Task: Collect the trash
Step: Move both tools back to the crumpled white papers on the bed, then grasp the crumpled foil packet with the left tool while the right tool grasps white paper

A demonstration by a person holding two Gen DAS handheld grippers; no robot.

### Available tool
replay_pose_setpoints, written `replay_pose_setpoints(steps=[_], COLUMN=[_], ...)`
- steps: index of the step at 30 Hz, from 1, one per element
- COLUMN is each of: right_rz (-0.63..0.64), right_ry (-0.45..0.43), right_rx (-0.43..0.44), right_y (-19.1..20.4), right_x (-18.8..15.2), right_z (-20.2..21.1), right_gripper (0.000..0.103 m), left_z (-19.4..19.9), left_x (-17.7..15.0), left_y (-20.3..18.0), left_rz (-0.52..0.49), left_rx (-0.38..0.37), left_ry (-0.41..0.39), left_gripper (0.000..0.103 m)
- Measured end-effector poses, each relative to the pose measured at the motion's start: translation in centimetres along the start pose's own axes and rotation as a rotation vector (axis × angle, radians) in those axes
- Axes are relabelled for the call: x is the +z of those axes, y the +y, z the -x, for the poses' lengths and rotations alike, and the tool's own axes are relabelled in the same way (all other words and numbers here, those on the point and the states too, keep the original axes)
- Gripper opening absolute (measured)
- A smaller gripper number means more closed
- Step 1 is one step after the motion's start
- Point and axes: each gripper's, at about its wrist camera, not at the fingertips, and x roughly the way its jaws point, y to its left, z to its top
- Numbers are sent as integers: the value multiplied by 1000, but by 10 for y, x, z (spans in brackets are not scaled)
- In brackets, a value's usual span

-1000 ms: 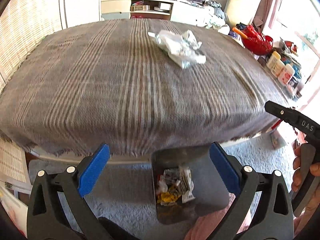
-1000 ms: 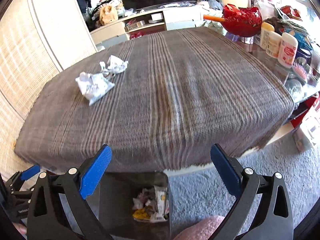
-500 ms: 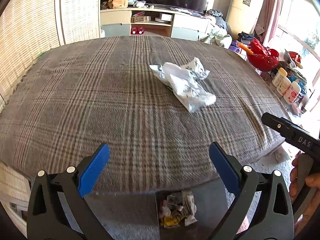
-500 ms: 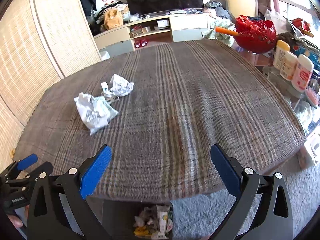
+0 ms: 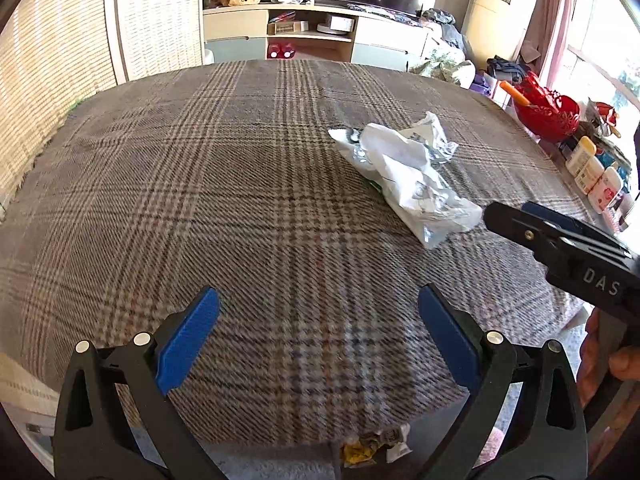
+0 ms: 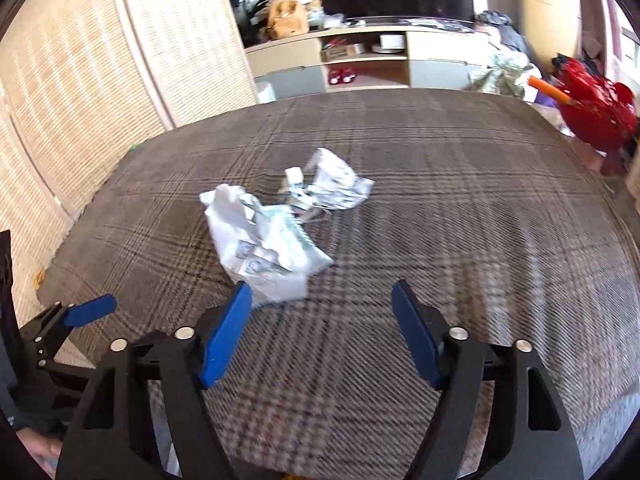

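Crumpled white wrappers (image 5: 404,178) lie on the plaid tablecloth (image 5: 240,200). In the right wrist view a large crumpled white bag (image 6: 264,240) lies just ahead of the left fingertip, with a smaller crumpled wrapper (image 6: 336,182) behind it. My left gripper (image 5: 318,330) is open and empty over the near part of the table. My right gripper (image 6: 322,324) is open and empty, close to the large bag; it also shows in the left wrist view (image 5: 560,236). A bin with trash (image 5: 372,446) shows below the table's near edge.
A red colander (image 5: 548,114) and several bottles (image 5: 592,172) stand at the table's right edge. A TV shelf (image 5: 312,36) stands behind the table. A wicker screen (image 6: 80,92) is to the left. The left gripper shows at the left in the right wrist view (image 6: 76,316).
Both grippers have risen from below the table edge and moved forward over the table toward the wrappers. The right gripper has turned left and come close to the large bag.
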Motion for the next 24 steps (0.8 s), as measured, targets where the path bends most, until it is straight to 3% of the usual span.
replay_pose_setpoints(steps=[7, 12, 14, 17, 19, 21, 24], right_rz=[55, 56, 58, 28, 15, 15, 14], right_ry=[25, 81, 90, 68, 57, 49, 36], right_rx=[54, 13, 0, 18, 28, 32, 41], right_y=[30, 31, 28, 19, 11, 8, 4], right_x=[17, 15, 12, 10, 10, 11, 10], right_z=[-26, -47, -50, -42, -35, -31, -22], right_gripper=[65, 64, 44, 29, 25, 8, 7], left_z=[-12, -14, -13, -13, -13, -15, -18], left_x=[-3, -1, 2, 5, 7, 9, 11], left_y=[19, 27, 29, 27, 25, 20, 13], left_rz=[26, 39, 44, 46, 45, 40, 28], left_rx=[6, -3, -8, -16, -21, -29, -38], left_ry=[36, 34, 26, 16, 12, 13, 14], left_gripper=[94, 94, 94, 94, 94, 94, 94])
